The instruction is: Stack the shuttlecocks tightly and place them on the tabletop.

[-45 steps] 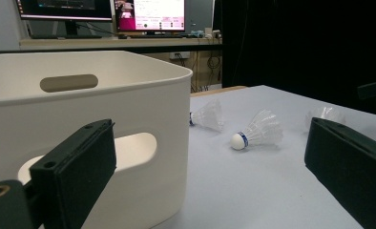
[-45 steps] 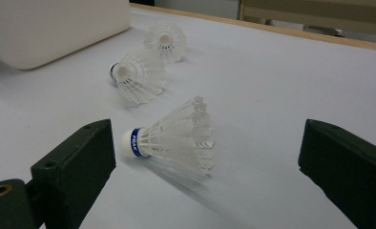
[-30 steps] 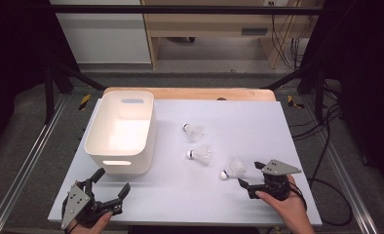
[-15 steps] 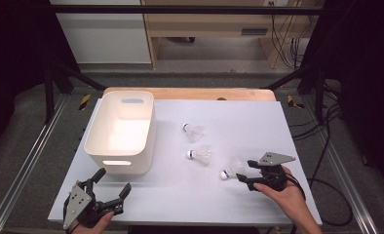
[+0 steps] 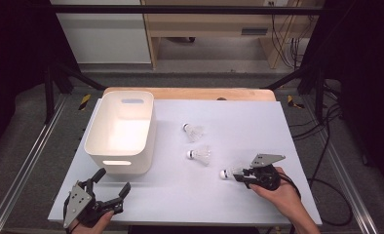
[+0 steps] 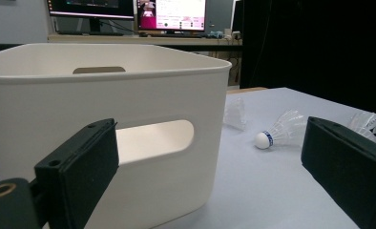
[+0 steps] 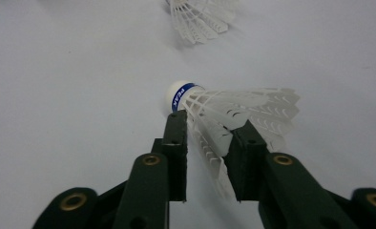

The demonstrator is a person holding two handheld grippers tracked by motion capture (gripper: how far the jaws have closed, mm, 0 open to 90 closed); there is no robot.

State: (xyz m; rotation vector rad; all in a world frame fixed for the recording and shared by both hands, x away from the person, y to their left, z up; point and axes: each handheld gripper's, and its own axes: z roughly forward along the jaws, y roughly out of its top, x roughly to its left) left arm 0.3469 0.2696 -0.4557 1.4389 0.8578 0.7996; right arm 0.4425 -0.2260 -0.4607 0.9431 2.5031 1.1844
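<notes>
Right gripper (image 5: 240,174) closed on nearest shuttlecock (image 5: 230,171); left gripper (image 5: 113,184) idle.

The right gripper's jaws had just been closing and pinched the shuttlecock's white feather skirt, its cork tip pointing away from the hand, low over the grey table (image 5: 180,195) near its front right. The left gripper rested at the front left corner, jaws wide and holding nothing, facing the white bin (image 5: 122,131). Two more shuttlecocks (image 5: 200,155) lay apart mid-table, just right of the bin.
</notes>
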